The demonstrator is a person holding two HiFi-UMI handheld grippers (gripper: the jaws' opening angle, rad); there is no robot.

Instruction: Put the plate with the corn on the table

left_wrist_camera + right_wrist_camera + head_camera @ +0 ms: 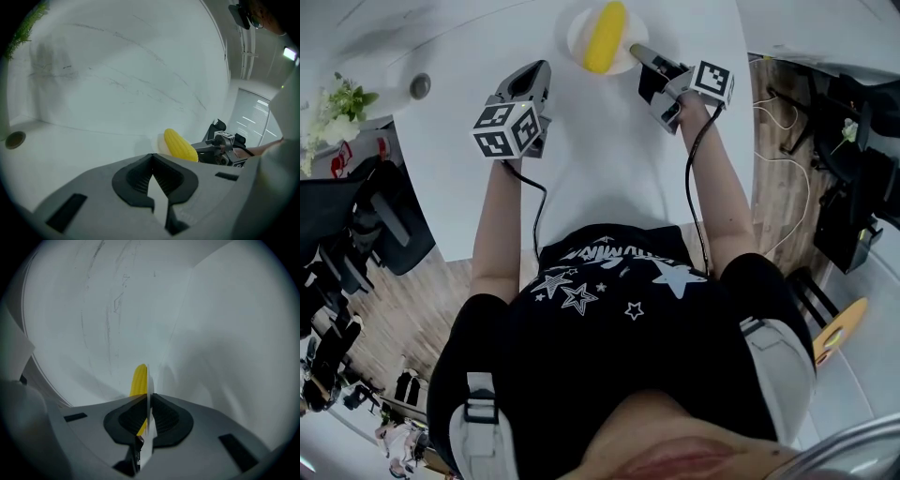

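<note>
A small white plate with a yellow corn cob on it is at the far middle of the white table. My right gripper is shut on the plate's right rim. In the right gripper view the plate runs edge-on between the pads, with the corn just left of it. Whether the plate touches the table I cannot tell. My left gripper hovers to the plate's left, shut and holding nothing. Its own view has the corn, the plate and the right gripper ahead at right.
A small round grey disc lies on the table at far left, also in the left gripper view as the disc. A green plant and black office chairs stand off the table's left edge. Cables lie on the floor at right.
</note>
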